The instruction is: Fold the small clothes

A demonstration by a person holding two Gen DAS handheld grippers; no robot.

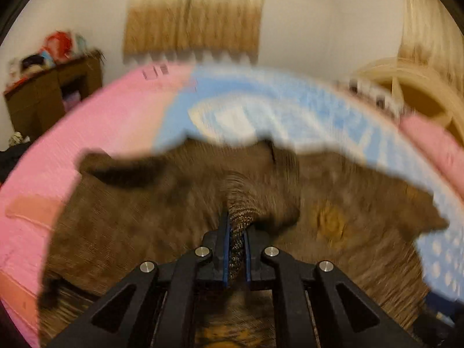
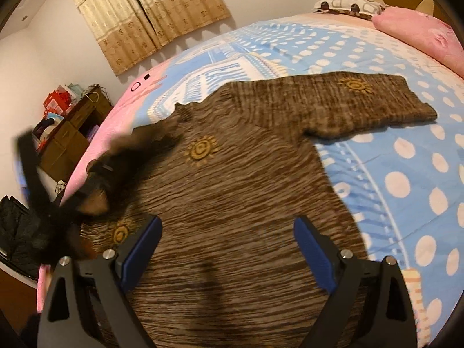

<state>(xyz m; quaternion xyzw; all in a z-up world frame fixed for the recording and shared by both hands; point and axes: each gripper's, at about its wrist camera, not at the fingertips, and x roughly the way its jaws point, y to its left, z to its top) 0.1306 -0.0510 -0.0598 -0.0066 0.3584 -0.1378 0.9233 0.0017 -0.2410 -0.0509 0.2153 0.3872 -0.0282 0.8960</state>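
Note:
A brown knit sweater (image 2: 232, 191) with yellow sun motifs lies flat on the bed, its right sleeve (image 2: 362, 101) stretched out to the side. My left gripper (image 1: 235, 227) is shut on a bunched fold of the sweater's knit (image 1: 240, 203) and holds it over the sweater's body. The left wrist view is smeared by motion. In the right wrist view that same left gripper (image 2: 98, 171) is a dark blur at the left, with the dark sleeve end trailing from it. My right gripper (image 2: 229, 246) hangs open above the sweater's lower body, with nothing between its blue pads (image 2: 145, 246).
The bed sheet (image 2: 406, 174) is blue with white dots and pink (image 2: 95, 145) toward the left edge. A pink pillow (image 2: 420, 34) and headboard lie at the far right. A phone (image 2: 136, 86) rests on the bed's far side. A cluttered wooden cabinet (image 2: 69, 133) stands left, under the curtains (image 2: 150, 14).

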